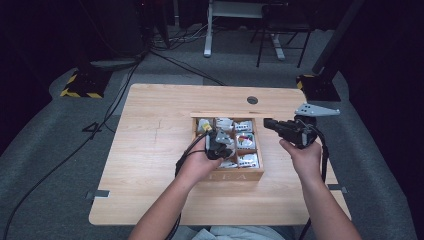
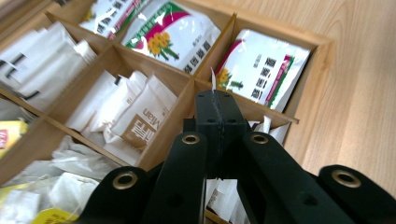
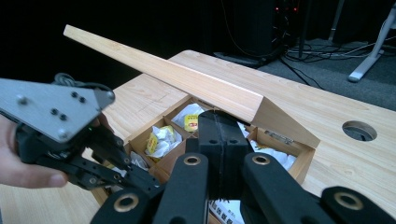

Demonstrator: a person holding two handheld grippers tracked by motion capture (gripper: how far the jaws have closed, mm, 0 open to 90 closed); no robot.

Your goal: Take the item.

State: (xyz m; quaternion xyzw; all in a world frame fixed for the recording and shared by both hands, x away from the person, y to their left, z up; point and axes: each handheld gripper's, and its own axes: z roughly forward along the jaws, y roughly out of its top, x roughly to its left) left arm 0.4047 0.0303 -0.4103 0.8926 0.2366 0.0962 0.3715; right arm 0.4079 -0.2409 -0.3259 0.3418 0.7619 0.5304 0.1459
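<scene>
Tea box (image 1: 235, 176) sat at center of the counter (image 1: 150, 165), lid (image 3: 163, 74) up at the 12 o'clock side, compartments full of sachets. Left claw (image 2: 217, 100) was down in the near-middle compartment, jaws closed on a thin white sachet edge (image 2: 213, 79) sticking up between the tips. Flower-print packets (image 2: 175, 35) lay at 12 and 1 o'clock of it in the left claw view, plain white ones (image 2: 135, 116) at 9 o'clock.

Step, as I read it: pulling one sachet out of the box. Next move would need a straight lift clear of the dividers, grip kept tight since only a sliver is pinched.

Right claw (image 1: 268, 123) hung at 3 o'clock of the box, shut on nothing, near the lid.

Light wood counter, cable hole (image 1: 252, 100) at 12 o'clock. Dark room, grey carpet, cables, desk legs behind.
</scene>
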